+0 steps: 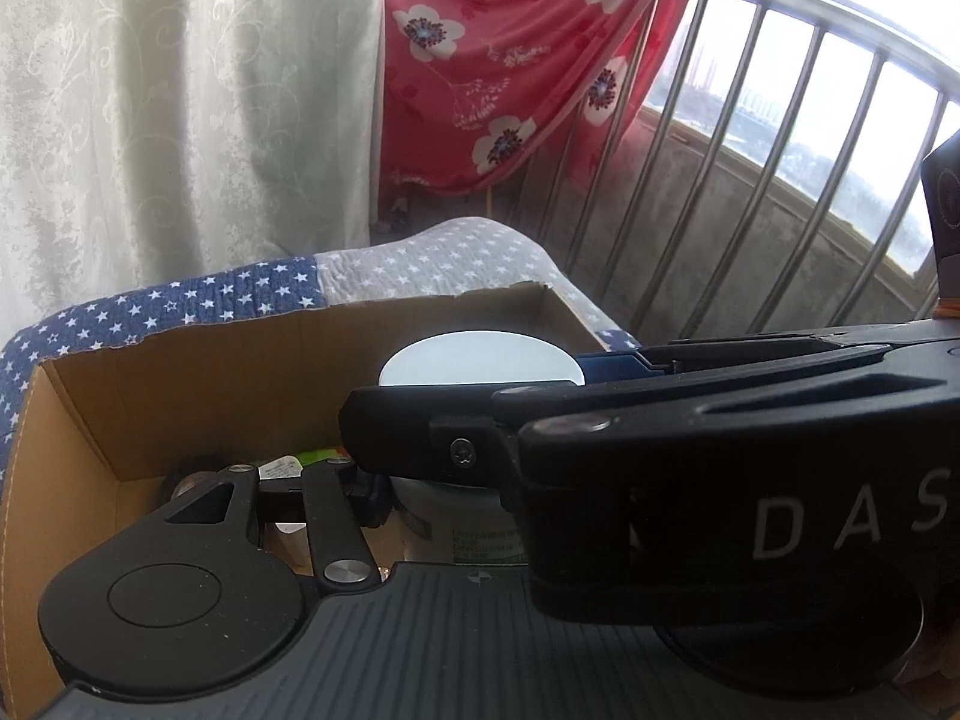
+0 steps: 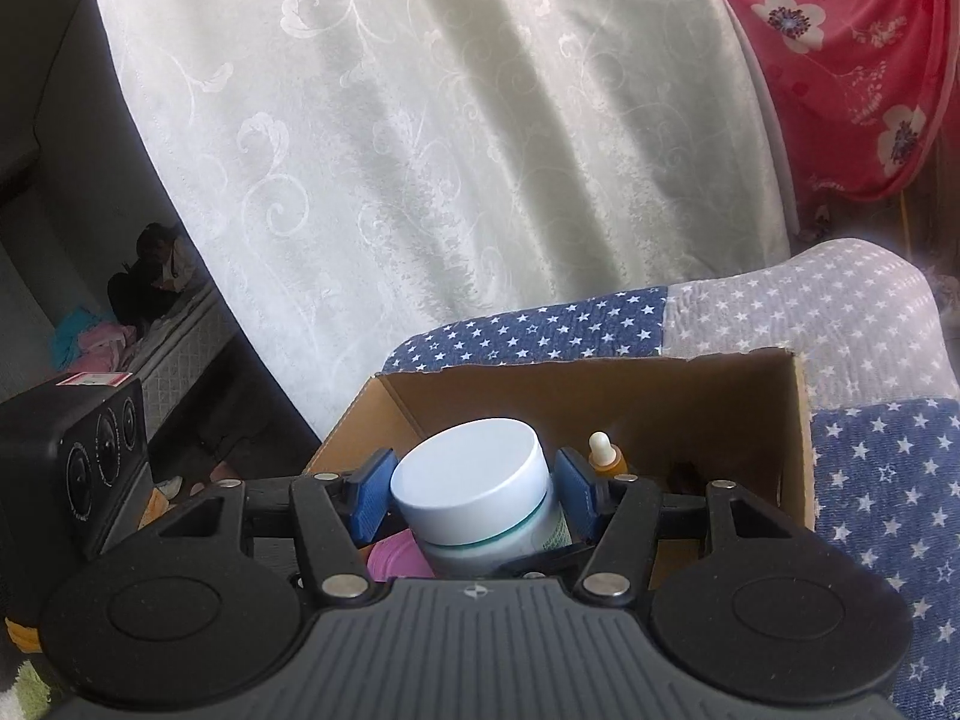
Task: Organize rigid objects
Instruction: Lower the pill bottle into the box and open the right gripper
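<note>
Fingers point(image 2: 369, 495) of right gripper point(image 2: 477, 495) clamp white-lidded jar point(image 2: 474, 480) at lid, above cardboard box point(image 2: 690, 396). Jar rigid, smooth plastic, likely light, slippery; grip lower on body safer. Left gripper point(image 1: 384, 480) fingers: state unclear, right gripper blocks view.

Left wrist view: riding low behind the left tongs point(image 1: 384, 480), angled downward, close over the cardboard box point(image 1: 180, 378), looking toward the metal railing point(image 1: 780, 138) and bright window beyond. Much of the right half blocked by the right tongs' black body point(image 1: 720, 462) crossing just ahead of the lens.

Right wrist view: seated right behind the right tongs point(image 2: 477, 495), tilted downward, very near the white-lidded jar point(image 2: 474, 474) between the fingers, facing the pale curtain point(image 2: 420, 150).

Shared by both: the box, the jar's lid point(image 1: 480, 357), the star-patterned quilt point(image 1: 210, 300), the curtain point(image 1: 180, 90), the red floral cloth point(image 1: 510, 60).
</note>
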A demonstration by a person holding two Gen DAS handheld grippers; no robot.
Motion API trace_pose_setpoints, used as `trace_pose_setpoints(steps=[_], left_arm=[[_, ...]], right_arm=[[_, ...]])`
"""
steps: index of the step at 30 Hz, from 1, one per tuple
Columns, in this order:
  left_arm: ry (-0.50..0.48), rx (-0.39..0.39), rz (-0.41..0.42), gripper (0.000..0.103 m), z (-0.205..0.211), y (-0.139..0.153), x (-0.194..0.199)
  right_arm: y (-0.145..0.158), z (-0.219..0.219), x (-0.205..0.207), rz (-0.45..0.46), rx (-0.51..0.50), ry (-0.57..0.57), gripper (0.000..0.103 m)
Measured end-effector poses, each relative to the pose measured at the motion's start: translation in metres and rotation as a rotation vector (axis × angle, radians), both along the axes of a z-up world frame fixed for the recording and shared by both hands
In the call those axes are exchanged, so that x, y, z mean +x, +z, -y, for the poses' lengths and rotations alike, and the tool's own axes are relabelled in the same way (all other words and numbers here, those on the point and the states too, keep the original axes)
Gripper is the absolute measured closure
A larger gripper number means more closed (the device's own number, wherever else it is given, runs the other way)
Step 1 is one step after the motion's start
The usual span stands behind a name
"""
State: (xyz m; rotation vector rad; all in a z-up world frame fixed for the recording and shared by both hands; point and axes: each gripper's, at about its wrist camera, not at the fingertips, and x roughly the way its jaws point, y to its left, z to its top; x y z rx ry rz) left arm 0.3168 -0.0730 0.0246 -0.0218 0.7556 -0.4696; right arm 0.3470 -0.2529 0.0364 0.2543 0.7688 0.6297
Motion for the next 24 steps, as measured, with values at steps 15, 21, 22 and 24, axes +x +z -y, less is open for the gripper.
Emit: trace_pose_setpoints(steps=[15,21,22,24], left_arm=[[0.009,0.073,-0.014,0.043,0.004,-0.008,-0.001],[0.015,0.072,-0.003,0.043,0.005,-0.003,-0.008],[0.017,0.067,0.003,0.043,0.004,0.000,-0.011],[0.018,0.052,0.018,0.042,-0.001,0.007,-0.019]], right_arm=[[-0.022,0.002,0.018,-0.040,-0.024,0.033,0.044],[-0.018,0.009,0.013,-0.037,-0.012,0.018,0.045],[-0.016,0.012,0.011,-0.032,-0.010,0.016,0.045],[-0.007,0.020,0.004,-0.019,0.001,0.012,0.045]])
